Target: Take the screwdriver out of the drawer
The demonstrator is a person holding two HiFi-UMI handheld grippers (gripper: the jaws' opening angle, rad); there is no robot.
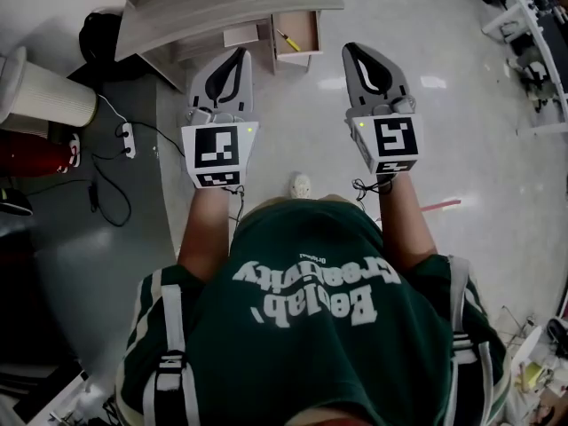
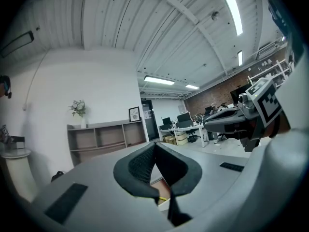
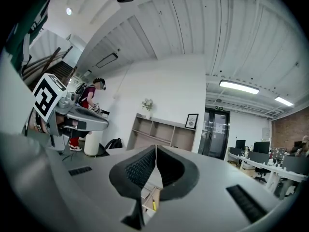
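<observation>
Head view: screwdriver (image 1: 287, 39), yellow-handled, lying in an open drawer (image 1: 310, 27) under a desk (image 1: 222, 3) at upper centre of the frame. Left gripper (image 1: 240, 55) and right gripper (image 1: 351, 51) are side by side at mid-frame, both pointing toward the drawer and well short of it, each with jaws together. A white cylinder (image 1: 44, 94) stands at far left and a power strip (image 1: 129, 140) lies on the floor at left. Left gripper view: jaws meet at the tips with nothing between them; a slice of the drawer with a yellow trace of the screwdriver (image 2: 162, 197) shows below them at lower centre; a shelf unit (image 2: 106, 138) stands at left. Right gripper view: jaws closed tip to tip, empty; the drawer and screwdriver (image 3: 154, 204) show beneath them at lower centre.
</observation>
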